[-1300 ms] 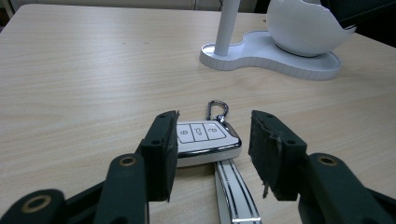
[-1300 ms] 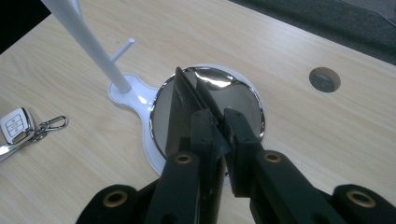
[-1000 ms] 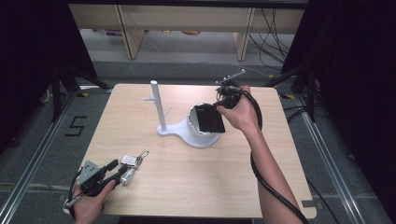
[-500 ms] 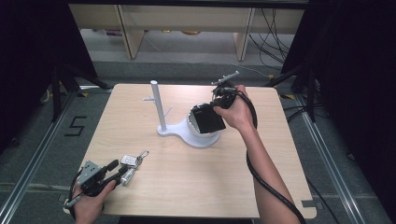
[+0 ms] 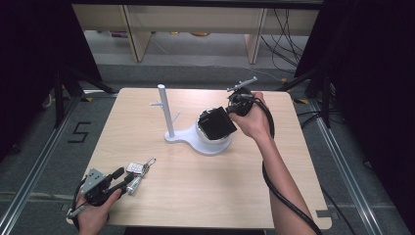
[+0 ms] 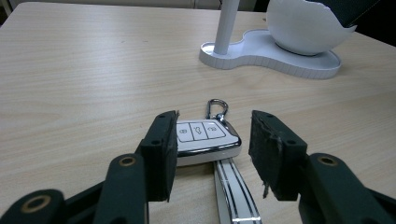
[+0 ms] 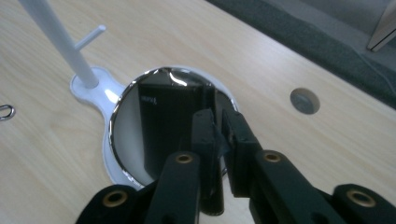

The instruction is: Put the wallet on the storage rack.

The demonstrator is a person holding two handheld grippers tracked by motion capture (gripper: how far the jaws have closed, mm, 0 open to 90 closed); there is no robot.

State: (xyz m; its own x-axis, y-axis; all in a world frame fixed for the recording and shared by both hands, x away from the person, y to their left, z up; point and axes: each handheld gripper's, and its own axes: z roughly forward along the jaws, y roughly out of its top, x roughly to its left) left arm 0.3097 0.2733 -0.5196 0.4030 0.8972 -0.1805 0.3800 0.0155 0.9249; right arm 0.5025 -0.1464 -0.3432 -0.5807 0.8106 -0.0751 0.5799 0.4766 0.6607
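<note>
A white car key fob (image 6: 208, 137) with a carabiner (image 6: 217, 108) lies on the table between the jaws of my left gripper (image 6: 212, 126). The jaws stand open, and the right pad is clear of the fob. In the high view that gripper (image 5: 125, 177) is at the table's front left, with the fob (image 5: 136, 169) at its tips. My right gripper (image 7: 218, 119) is shut on the edge of a black wallet (image 7: 163, 126), having just closed further on it. The wallet (image 5: 218, 125) stands tilted in the shiny bowl (image 7: 122, 135) on a white stand.
The white stand's base (image 5: 178, 137) carries an upright post (image 5: 166, 110) with short pegs, left of the bowl (image 5: 215, 142). The right gripper's cable (image 5: 281, 196) trails along the forearm. A grey cable hole (image 7: 304, 100) is in the tabletop. Shelves and cables lie beyond the far edge.
The right hand swayed slightly left and back over the bowl, keeping the wallet there. The left gripper and key fob have not moved.
</note>
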